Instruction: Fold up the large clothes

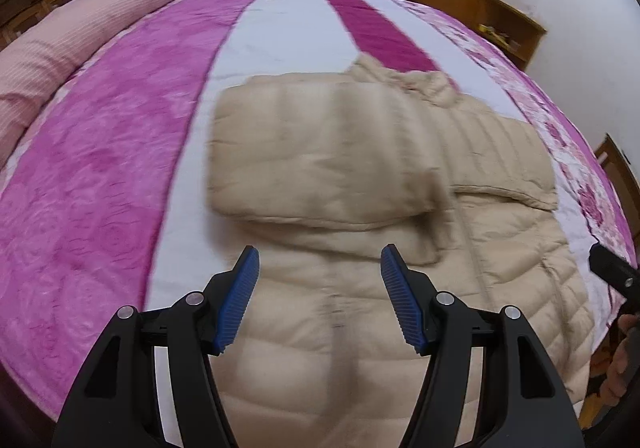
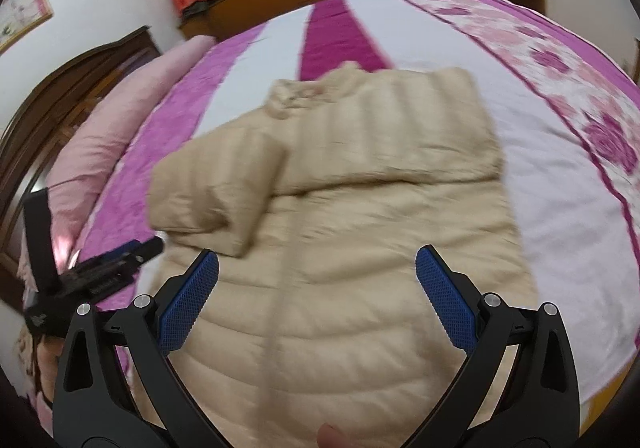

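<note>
Jaws on both grippers wide open, holding nothing, over the beige puffer jacket [image 1: 360, 176] on the bed [image 1: 100, 176]; sleeves look folded in, so next probably grab the near hem and fold it up.

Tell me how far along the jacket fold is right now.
Done: both sleeves of the beige puffer jacket lie folded across its chest, the left sleeve and the right sleeve. In hand: nothing; the left tool and right tool hang open above it. Left: folding the body, which lies full length on the bedspread.
</note>
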